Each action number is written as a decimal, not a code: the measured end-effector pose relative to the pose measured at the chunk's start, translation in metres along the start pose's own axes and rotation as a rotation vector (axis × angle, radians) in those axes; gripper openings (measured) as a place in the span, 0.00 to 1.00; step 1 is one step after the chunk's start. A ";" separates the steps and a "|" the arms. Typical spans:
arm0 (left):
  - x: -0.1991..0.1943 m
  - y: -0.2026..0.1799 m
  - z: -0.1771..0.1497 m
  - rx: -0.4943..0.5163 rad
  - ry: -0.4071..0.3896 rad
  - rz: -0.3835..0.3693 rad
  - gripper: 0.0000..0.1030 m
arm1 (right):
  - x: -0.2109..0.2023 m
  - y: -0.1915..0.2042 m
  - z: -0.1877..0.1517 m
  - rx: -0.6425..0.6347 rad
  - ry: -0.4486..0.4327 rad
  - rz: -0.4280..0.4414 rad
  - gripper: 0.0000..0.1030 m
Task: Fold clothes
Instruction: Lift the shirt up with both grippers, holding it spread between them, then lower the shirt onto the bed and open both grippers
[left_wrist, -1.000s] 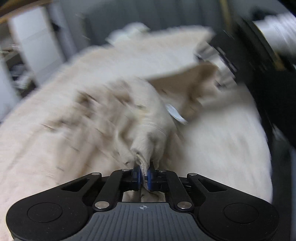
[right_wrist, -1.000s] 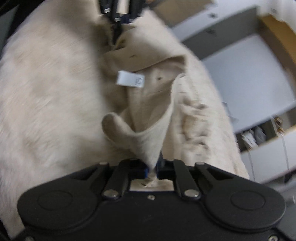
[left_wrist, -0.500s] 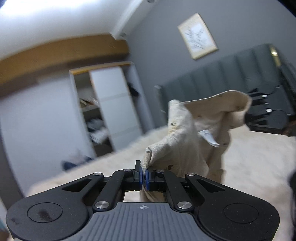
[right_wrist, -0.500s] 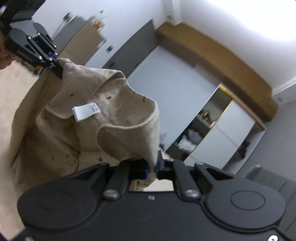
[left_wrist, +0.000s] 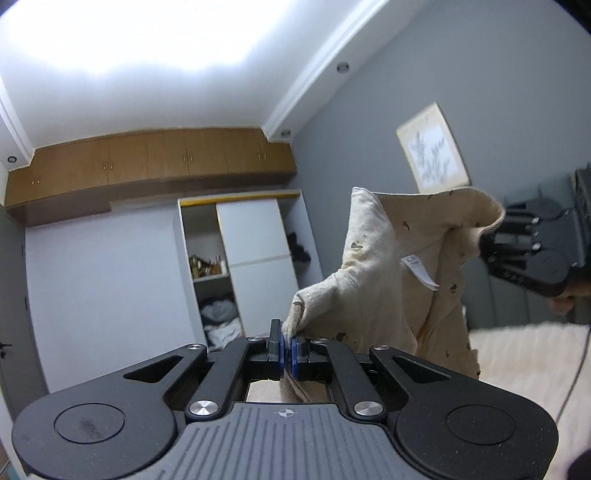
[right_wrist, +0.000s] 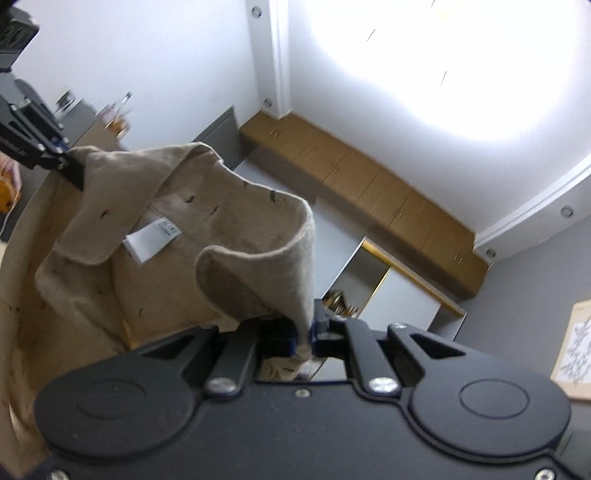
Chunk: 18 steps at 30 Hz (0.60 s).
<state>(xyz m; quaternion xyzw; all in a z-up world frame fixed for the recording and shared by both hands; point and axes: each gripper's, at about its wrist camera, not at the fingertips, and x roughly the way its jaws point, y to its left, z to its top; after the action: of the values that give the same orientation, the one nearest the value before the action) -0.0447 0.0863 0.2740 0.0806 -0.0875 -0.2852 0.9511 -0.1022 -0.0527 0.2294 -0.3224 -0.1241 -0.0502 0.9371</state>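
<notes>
We hold the beige garment (left_wrist: 373, 280) up in the air between 2 grippers, well above the cream bed cover (left_wrist: 528, 354). Left gripper (left_wrist: 287, 345): jaws closed together on a bunched edge of the cloth, blue pads (left_wrist: 282, 347) pressing it. Right gripper (right_wrist: 304, 338): jaws clamped on another edge, fabric pinched between them and trailing down behind. In the left wrist view we see the right gripper (left_wrist: 487, 240) at the far end of the cloth. A white label (right_wrist: 153, 240) shows on the inner face. Small dark specks dot the fabric. Behind: open wardrobe (left_wrist: 240, 266), wooden upper cabinets (left_wrist: 147, 162), framed picture (left_wrist: 432, 147) on grey wall.
</notes>
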 end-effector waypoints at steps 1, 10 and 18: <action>-0.004 0.002 0.010 -0.017 -0.008 -0.006 0.03 | 0.001 -0.007 0.008 -0.001 -0.017 -0.011 0.05; 0.068 0.025 -0.032 -0.108 0.279 0.047 0.03 | 0.059 0.007 -0.012 -0.030 0.082 0.062 0.06; 0.152 0.015 -0.229 -0.200 0.643 0.028 0.03 | 0.122 0.113 -0.157 0.007 0.430 0.282 0.06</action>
<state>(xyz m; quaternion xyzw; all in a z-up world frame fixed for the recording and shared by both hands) 0.1372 0.0377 0.0731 0.0715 0.2442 -0.2394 0.9370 0.0667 -0.0622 0.0751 -0.3152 0.1239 0.0140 0.9408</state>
